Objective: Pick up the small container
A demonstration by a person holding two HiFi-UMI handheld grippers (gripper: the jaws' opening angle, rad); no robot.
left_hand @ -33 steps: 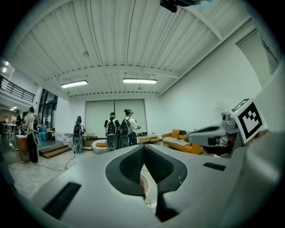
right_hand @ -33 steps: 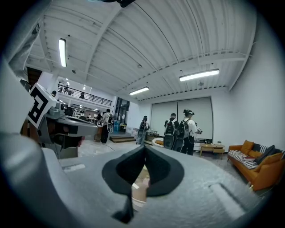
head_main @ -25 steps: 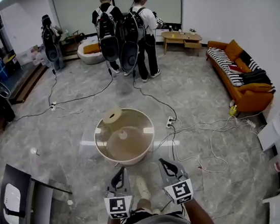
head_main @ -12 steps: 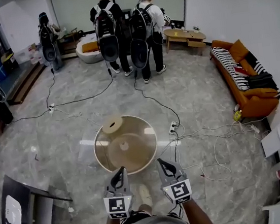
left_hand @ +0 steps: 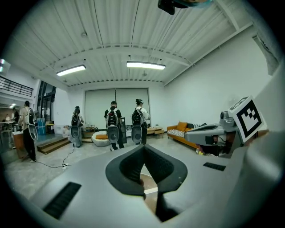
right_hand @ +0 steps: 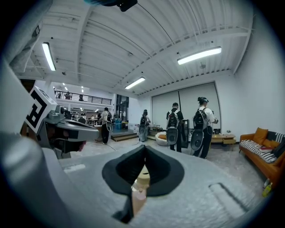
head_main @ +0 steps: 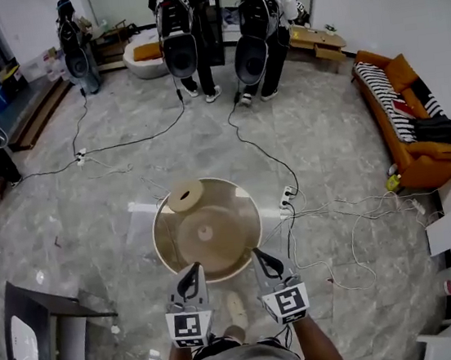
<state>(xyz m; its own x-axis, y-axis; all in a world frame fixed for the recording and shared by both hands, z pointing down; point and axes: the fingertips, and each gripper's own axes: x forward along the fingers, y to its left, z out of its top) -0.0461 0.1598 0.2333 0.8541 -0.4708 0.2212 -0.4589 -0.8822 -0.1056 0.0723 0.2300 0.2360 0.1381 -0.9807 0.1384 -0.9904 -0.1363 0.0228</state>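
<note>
The small container (head_main: pixel 185 195) is a low round beige tub on the far left part of a round glass-topped table (head_main: pixel 246 238). Both grippers are held side by side at the table's near edge, pointing across it, well short of the container. My left gripper (head_main: pixel 194 268) has its jaws together with nothing in them, and its own view (left_hand: pixel 144 147) shows the same. My right gripper (head_main: pixel 256 253) is also shut and empty (right_hand: pixel 144 147). Through the gap under its jaws a beige shape (right_hand: pixel 142 177) shows, probably the container.
Cables (head_main: pixel 337 210) and a power strip (head_main: pixel 287 200) lie on the marble floor right of the table. A dark chair (head_main: pixel 38 323) stands at the near left. An orange sofa (head_main: pixel 412 126) lines the right wall. People with backpacks (head_main: pixel 180 33) stand at the far end.
Both grippers and the head view have moved forward towards the table, which now sits just beyond the fingertips. The container has not moved on the table. Both grippers stayed shut.
</note>
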